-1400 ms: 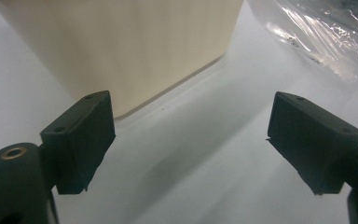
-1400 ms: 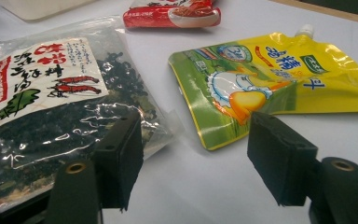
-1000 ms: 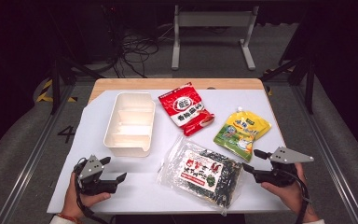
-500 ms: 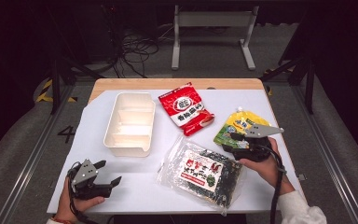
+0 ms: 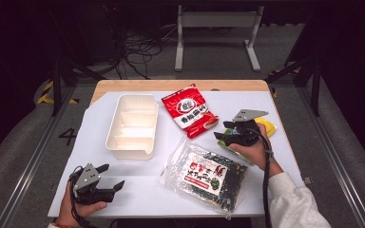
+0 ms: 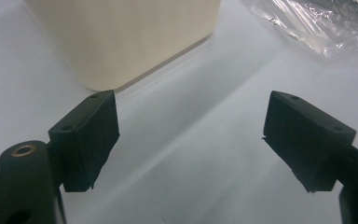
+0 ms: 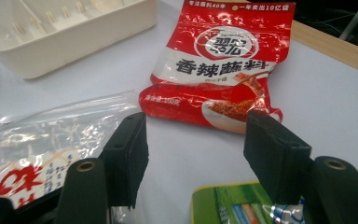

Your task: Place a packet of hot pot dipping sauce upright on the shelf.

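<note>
My right gripper (image 5: 223, 130) hovers over the green and yellow pouch (image 5: 267, 127), its open jaws pointing at the red sauce packet (image 5: 190, 110). Its jaws have just been closing a little, and nothing is between them. In the right gripper view the gripper (image 7: 198, 135) faces the red packet (image 7: 223, 60), with the green pouch (image 7: 233, 205) under it and the clear seaweed bag (image 7: 37, 135) at left. My left gripper (image 5: 113, 175) rests open at the table's front left. The left gripper (image 6: 191, 126) holds nothing and faces the cream tray's wall (image 6: 130, 42).
The cream divided tray (image 5: 129, 153) stands at the left middle of the table. The clear seaweed bag (image 5: 206, 173) lies at the front centre. A white sheet (image 5: 138, 194) covers the wooden table, with its edges close to both hands. Metal frame legs and cables stand behind the table.
My right gripper has moved from the table's front right edge back and to the left, over the green pouch, towards the red packet. The left gripper has stayed in place.
</note>
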`<state>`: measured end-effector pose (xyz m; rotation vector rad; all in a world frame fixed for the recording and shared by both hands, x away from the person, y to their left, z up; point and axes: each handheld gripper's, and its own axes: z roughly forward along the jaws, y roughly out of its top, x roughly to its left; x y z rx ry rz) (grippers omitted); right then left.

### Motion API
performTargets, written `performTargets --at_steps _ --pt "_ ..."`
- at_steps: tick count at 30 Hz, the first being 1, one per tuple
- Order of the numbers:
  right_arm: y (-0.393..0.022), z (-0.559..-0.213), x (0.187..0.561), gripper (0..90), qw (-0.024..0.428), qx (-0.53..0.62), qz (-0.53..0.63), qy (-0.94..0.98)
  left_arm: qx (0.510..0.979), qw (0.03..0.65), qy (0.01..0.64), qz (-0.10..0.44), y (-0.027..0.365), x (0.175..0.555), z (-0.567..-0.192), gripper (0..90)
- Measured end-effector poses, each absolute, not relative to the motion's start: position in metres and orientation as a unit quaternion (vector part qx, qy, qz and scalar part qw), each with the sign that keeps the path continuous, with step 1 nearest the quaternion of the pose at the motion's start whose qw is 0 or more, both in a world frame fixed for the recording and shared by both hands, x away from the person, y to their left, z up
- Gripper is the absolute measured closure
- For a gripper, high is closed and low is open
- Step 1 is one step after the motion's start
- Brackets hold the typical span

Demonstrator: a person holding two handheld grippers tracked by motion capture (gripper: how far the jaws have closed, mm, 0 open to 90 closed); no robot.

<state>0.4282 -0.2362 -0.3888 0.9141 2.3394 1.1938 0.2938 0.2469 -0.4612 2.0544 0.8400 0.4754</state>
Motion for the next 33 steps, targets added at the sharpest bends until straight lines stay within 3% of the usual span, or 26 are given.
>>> performTargets --at_steps 13,18,22,24,29,33 --pt "-0.208 -0.403 0.496 42.3 0.172 0.357 0.373 0.839 0.825 0.419 0.329 0.186 0.24 0.297 -0.462 18.3" --pt "-0.203 -0.409 0.512 38.5 0.16 0.38 0.363 0.836 0.826 0.424 0.324 0.181 0.241 0.298 -0.462 18.2" --pt "-0.201 -0.416 0.528 30.2 0.157 0.402 0.336 0.838 0.833 0.425 0.309 0.173 0.237 0.295 -0.463 16.6" --pt "-0.2 -0.422 0.535 25.8 0.139 0.415 0.319 0.841 0.839 0.419 0.3 0.173 0.234 0.294 -0.463 16.2" --pt "-0.199 -0.428 0.542 25.2 0.125 0.422 0.329 0.835 0.838 0.424 0.3 0.169 0.233 0.293 -0.463 15.9" --pt "-0.201 -0.435 0.55 28.7 0.057 0.445 0.346 0.824 0.847 0.415 0.293 0.158 0.23 0.294 -0.466 15.9"
